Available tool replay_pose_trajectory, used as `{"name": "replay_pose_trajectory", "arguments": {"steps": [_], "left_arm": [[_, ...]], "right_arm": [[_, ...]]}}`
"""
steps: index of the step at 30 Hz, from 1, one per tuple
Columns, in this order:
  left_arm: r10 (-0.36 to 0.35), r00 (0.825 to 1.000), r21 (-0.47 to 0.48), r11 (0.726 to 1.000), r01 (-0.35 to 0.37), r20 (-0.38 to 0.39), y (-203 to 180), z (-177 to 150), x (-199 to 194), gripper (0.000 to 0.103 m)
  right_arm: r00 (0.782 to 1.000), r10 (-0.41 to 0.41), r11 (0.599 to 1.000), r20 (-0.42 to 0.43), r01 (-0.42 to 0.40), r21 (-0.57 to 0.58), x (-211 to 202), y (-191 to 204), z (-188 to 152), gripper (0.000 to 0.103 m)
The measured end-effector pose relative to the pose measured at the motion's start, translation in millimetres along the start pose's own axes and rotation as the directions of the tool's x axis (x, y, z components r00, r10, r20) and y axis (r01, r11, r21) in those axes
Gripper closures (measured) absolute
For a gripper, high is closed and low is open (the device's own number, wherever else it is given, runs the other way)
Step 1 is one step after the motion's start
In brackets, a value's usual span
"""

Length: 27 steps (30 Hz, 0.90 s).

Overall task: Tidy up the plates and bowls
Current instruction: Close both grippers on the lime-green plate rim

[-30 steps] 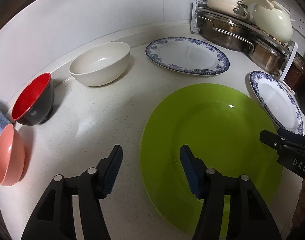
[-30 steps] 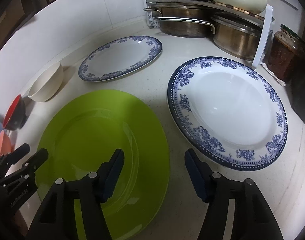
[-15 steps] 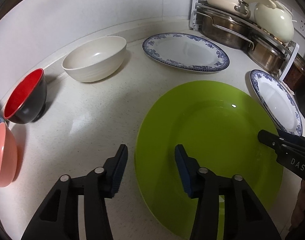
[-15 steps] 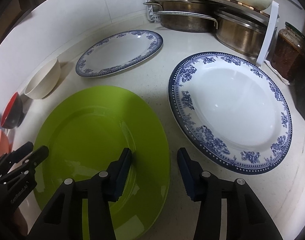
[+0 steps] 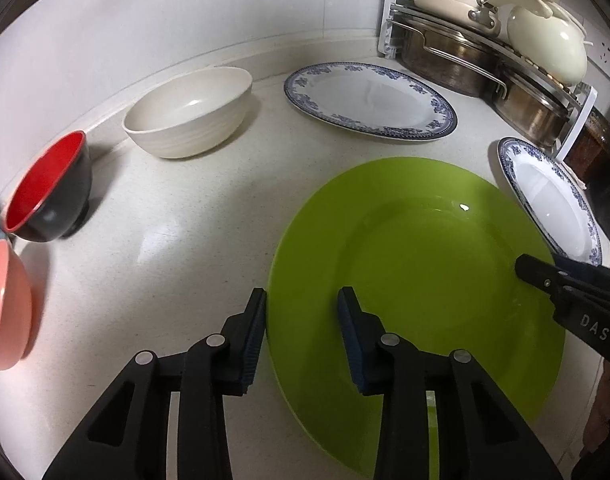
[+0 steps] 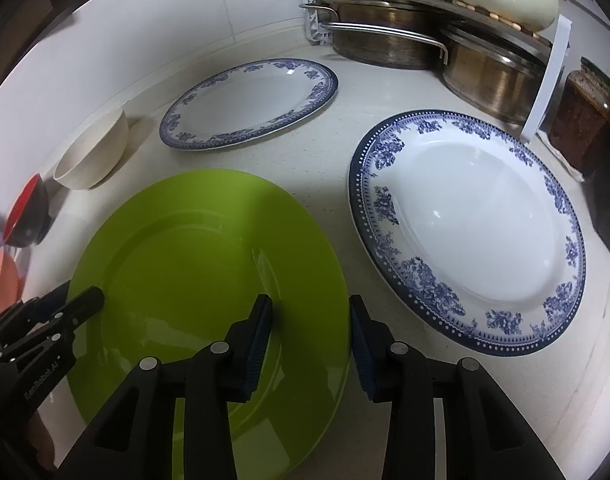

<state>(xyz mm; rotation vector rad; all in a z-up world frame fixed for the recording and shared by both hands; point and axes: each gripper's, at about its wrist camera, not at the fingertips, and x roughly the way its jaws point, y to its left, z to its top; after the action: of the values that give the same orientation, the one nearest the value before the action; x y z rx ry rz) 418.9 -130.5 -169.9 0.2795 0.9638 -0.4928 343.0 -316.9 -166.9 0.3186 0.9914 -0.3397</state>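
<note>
A large green plate (image 5: 421, 272) lies flat on the white counter; it also shows in the right wrist view (image 6: 193, 280). My left gripper (image 5: 301, 316) is open and straddles the plate's left rim. My right gripper (image 6: 309, 324) is open and straddles its right rim. Two blue-patterned white plates lie flat: one far back (image 5: 369, 100) (image 6: 249, 104), one to the right (image 6: 469, 232) (image 5: 549, 196). A cream bowl (image 5: 189, 112), a red-and-black bowl (image 5: 49, 188) and a pink bowl (image 5: 5, 308) stand along the left.
A white rack (image 6: 545, 76) with steel pots (image 6: 389, 40) and a cream lidded pot (image 5: 545, 40) fills the back right corner. A dark jar (image 6: 589, 120) stands to the right of it. The wall (image 5: 145, 20) runs behind the bowls.
Both grippers have moved in toward the green plate's opposite rims and their jaws have narrowed. Plates and bowls have not moved.
</note>
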Motion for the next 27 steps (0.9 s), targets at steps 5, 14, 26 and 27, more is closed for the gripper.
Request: {"name": "replay_pose_trajectory", "arguments": {"steps": [5,14,26,27], "left_arm": [[0.056,0.998,0.016,0.998,-0.057,0.027,2.1,-1.3,-6.4,0.079],[0.034,0.999,0.022,0.999,-0.035,0.026,0.6,-3.2,-7.8,0.068],[0.009,1.000,0.005,1.000,-0.009,0.001,1.6,-4.1,-0.1,0.063],[0.002,1.000,-0.010,1.000,-0.002,0.001,3.7,-4.0,0.1,0.064]], "right_arm": [[1.000,0.000,1.000,0.020,0.001,-0.025,-5.9,4.3,0.2,0.066],[1.000,0.014,1.000,0.008,-0.014,-0.024,-3.7,6.0,-2.0,0.066],[1.000,0.024,1.000,-0.007,-0.024,-0.009,0.9,3.1,-1.8,0.065],[1.000,0.022,1.000,-0.005,-0.022,-0.012,1.2,3.7,-1.7,0.065]]}}
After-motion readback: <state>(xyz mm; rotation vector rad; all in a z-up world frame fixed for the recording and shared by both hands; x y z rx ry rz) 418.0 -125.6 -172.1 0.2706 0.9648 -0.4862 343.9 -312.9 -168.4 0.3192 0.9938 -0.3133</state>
